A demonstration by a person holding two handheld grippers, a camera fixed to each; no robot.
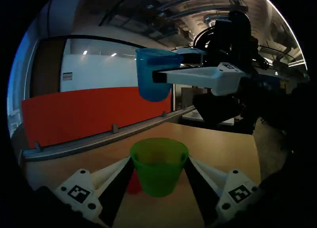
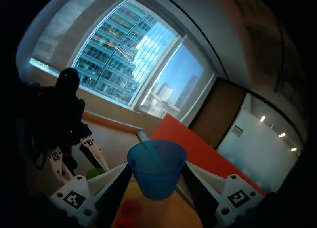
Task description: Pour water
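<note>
A green cup (image 1: 159, 166) stands upright between the fingers of my left gripper (image 1: 158, 164), which is shut on it just above the wooden table (image 1: 222, 147). Higher up and a little to the left of it, a blue cup (image 1: 153, 74) hangs upright in the air, held by my right gripper (image 1: 158, 75). In the right gripper view the blue cup (image 2: 156, 173) sits clamped between the right gripper (image 2: 156, 174) fingers, tilted with the view. The left gripper (image 2: 73, 156) and the green cup (image 2: 94, 172) show lower left there. Whether either cup holds water cannot be seen.
A red cup (image 1: 134, 184) stands on the table just behind the green one; red round things (image 2: 130, 208) lie below the blue cup. An orange partition (image 1: 87, 109) with a metal rail runs along the table's far edge. A person (image 2: 65, 105) stands dark against large windows.
</note>
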